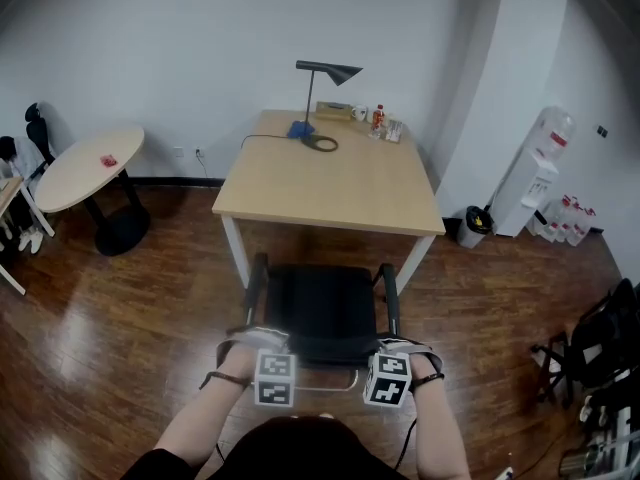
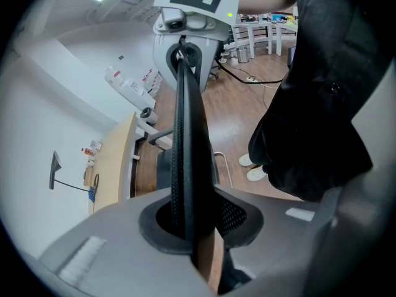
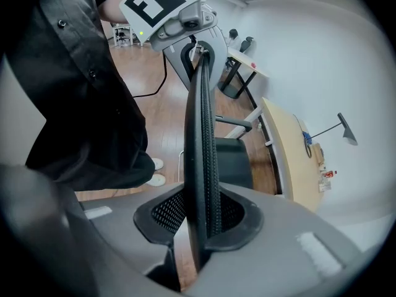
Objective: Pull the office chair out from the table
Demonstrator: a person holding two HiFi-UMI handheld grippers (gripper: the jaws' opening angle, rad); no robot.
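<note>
Black mesh backrest (image 2: 185, 122) of office chair (image 1: 322, 313) clamped by left hand-held gripper (image 2: 189, 224) and right hand-held gripper (image 3: 201, 218) | seat at bench (image 1: 330, 183) near edge | risk: uneven pull could swivel chair; thin rim could slip out

- No word, number or brand can be read anywhere in this room.
- On the near side of the table (image 1: 330, 183), the marker cubes (image 1: 275, 378) on the left gripper (image 1: 262, 336) and the right gripper (image 1: 400, 346) carry only black-and-white square patterns, no letters.
- At the table's far edge, a bottle (image 1: 378, 116) has a red label, too small to read.
- Right of the table, the water dispenser (image 1: 535, 173) bears a red patch; any print on it is illegible.
</note>
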